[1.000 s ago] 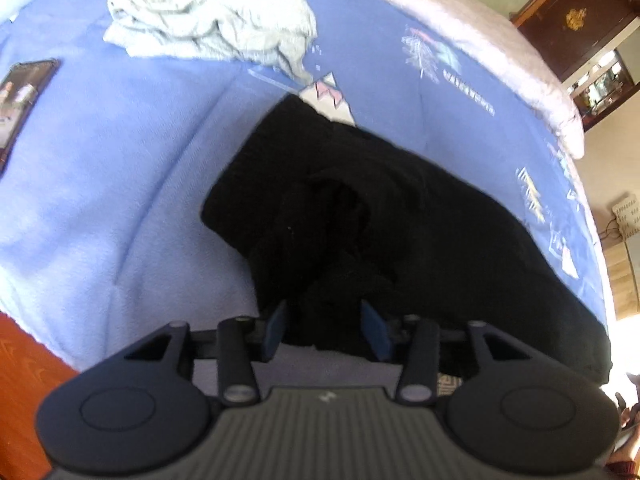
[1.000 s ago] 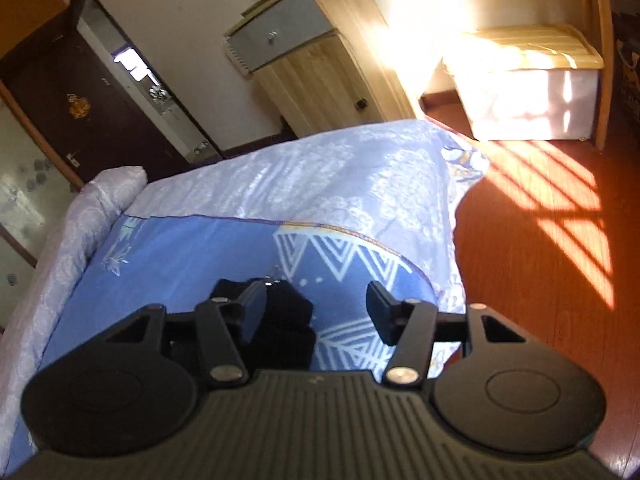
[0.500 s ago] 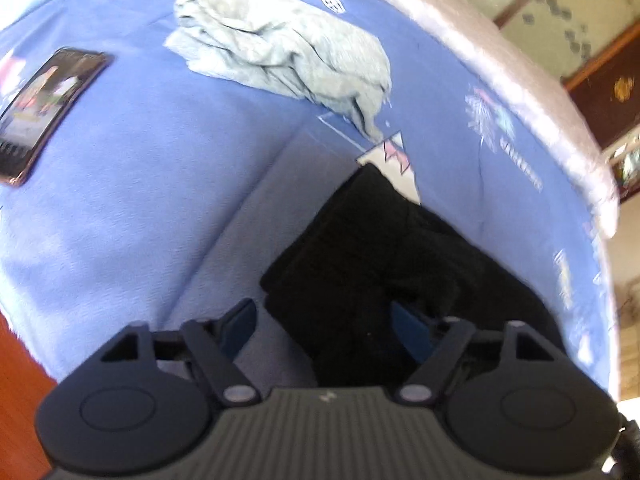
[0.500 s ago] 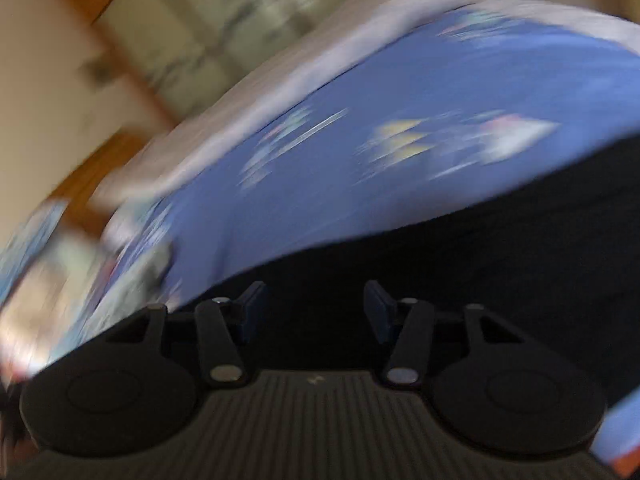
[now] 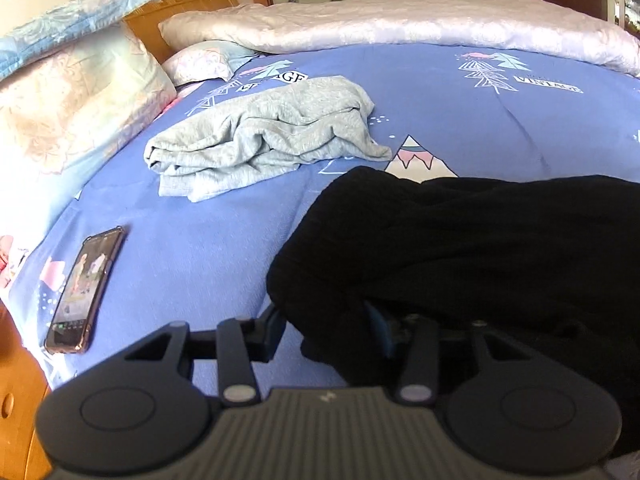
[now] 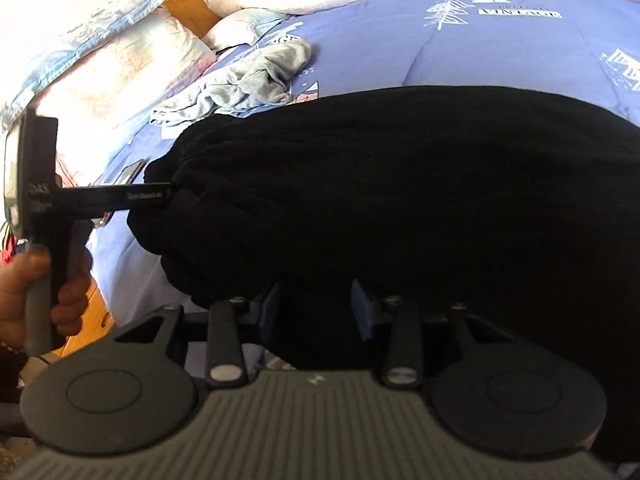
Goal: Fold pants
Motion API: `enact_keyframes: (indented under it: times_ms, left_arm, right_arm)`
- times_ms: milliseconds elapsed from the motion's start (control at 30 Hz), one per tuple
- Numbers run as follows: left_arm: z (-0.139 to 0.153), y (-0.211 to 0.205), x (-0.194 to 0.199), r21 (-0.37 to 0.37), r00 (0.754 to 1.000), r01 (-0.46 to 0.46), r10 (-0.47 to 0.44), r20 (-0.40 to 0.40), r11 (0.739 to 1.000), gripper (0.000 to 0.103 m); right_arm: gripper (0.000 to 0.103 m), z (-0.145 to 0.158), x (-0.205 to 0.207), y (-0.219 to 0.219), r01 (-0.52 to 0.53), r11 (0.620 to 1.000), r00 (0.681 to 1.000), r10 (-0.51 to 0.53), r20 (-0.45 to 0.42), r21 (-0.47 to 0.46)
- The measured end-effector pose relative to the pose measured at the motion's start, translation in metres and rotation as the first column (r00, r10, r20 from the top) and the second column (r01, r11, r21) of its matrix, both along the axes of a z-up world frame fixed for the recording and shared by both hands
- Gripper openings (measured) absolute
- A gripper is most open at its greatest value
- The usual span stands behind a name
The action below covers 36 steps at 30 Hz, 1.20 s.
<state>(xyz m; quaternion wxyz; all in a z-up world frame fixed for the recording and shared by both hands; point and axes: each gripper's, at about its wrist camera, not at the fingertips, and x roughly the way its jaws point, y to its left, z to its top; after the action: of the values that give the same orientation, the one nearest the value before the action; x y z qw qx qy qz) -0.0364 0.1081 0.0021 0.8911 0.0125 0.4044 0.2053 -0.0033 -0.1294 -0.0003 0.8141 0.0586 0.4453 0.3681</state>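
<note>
Black pants [image 5: 472, 248] lie bunched on the blue bedspread [image 5: 200, 248]; they fill most of the right wrist view [image 6: 400, 184]. My left gripper [image 5: 328, 332] is open, its fingers on either side of the pants' near left edge. In the right wrist view the left gripper [image 6: 160, 196] reaches into the pants' left end. My right gripper [image 6: 316, 306] is open at the pants' near edge, with black cloth between its blue pads [image 6: 362, 310].
A crumpled grey garment [image 5: 264, 136] lies behind the pants. A phone [image 5: 84, 288] lies at the bed's left edge. Pillows [image 5: 68, 108] and a wooden headboard [image 5: 188, 4] are at the left, a pale quilt [image 5: 400, 20] along the far side.
Both grippers have swung round and dropped low to the pants' near edge. The right one turned from the bed's foot toward the headboard. The left jaws widened around the pants' edge.
</note>
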Motion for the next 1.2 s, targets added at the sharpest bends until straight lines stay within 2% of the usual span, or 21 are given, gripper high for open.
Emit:
enact_keyframes:
  times_ms: [100,167,233,300,400,500,567,633,700,767,867,933,1067,1100,1133,1200]
  left_arm:
    - [0.003,0.001,-0.003,-0.01,1.0,-0.01,0.01,-0.01,1.0,0.052]
    - [0.008,0.004,-0.005,-0.026,1.0,-0.023,0.022,-0.009,0.999,0.058]
    - [0.014,0.006,-0.01,-0.038,1.0,-0.024,0.024,-0.002,0.999,0.059]
    - [0.019,0.006,-0.012,-0.034,1.0,-0.022,0.023,0.009,0.999,0.059]
    - [0.032,0.002,-0.018,-0.018,0.999,-0.025,0.026,0.038,1.0,0.059]
    - [0.047,0.0,-0.023,-0.02,0.997,-0.035,0.036,0.071,0.999,0.058]
    - [0.057,-0.002,-0.025,-0.035,0.995,-0.039,0.042,0.092,0.999,0.058]
    - [0.066,-0.007,-0.024,-0.043,0.993,-0.027,0.031,0.113,0.999,0.058]
    - [0.075,-0.016,-0.023,-0.035,0.991,-0.003,0.008,0.135,0.999,0.058]
    - [0.081,-0.028,-0.021,-0.035,0.989,0.034,-0.029,0.148,0.999,0.058]
    - [0.082,-0.048,-0.015,-0.033,0.985,0.099,-0.093,0.148,0.995,0.058]
    - [0.076,-0.06,-0.009,-0.028,0.984,0.13,-0.125,0.126,0.991,0.058]
    - [0.054,-0.078,0.006,-0.036,0.984,0.169,-0.166,0.06,0.985,0.058]
    - [0.048,-0.081,0.008,-0.038,0.983,0.179,-0.177,0.044,0.983,0.058]
    - [0.041,-0.085,0.011,-0.038,0.981,0.192,-0.191,0.026,0.981,0.058]
    - [0.026,-0.09,0.015,-0.042,0.978,0.208,-0.208,-0.015,0.977,0.058]
  right_arm:
    - [0.043,0.005,0.004,-0.011,0.058,0.998,0.998,-0.057,-0.021,0.028]
    - [0.043,0.011,0.006,-0.032,0.139,0.989,0.99,-0.139,-0.006,0.059]
    - [0.043,0.018,0.011,-0.066,0.252,0.963,0.967,-0.254,0.001,0.09]
    - [0.043,0.023,0.017,-0.109,0.388,0.912,0.921,-0.389,-0.017,0.131]
    - [0.044,0.024,0.014,-0.181,0.588,0.782,0.806,-0.587,-0.073,0.205]
    - [0.045,0.025,0.002,-0.25,0.744,0.611,0.657,-0.744,-0.125,0.273]
    - [0.048,0.023,-0.009,-0.286,0.809,0.499,0.563,-0.809,-0.168,0.31]
    - [0.048,0.018,-0.017,-0.307,0.848,0.411,0.492,-0.845,-0.209,0.334]
    - [0.048,0.013,-0.022,-0.325,0.873,0.356,0.444,-0.863,-0.241,0.334]
    - [0.048,0.006,-0.025,-0.335,0.893,0.327,0.41,-0.874,-0.261,0.309]
    - [0.048,-0.007,-0.031,-0.346,0.91,0.327,0.393,-0.874,-0.285,0.254]
    - [0.046,-0.012,-0.031,-0.354,0.909,0.342,0.402,-0.872,-0.279,0.238]
    - [0.046,0.0,-0.038,-0.366,0.894,0.394,0.44,-0.863,-0.25,0.213]
    - [0.047,0.006,-0.041,-0.371,0.891,0.393,0.443,-0.862,-0.245,0.229]
    - [0.048,0.012,-0.045,-0.378,0.891,0.371,0.431,-0.873,-0.228,0.263]
    - [0.051,0.017,-0.055,-0.398,0.898,0.293,0.366,-0.912,-0.187,0.328]
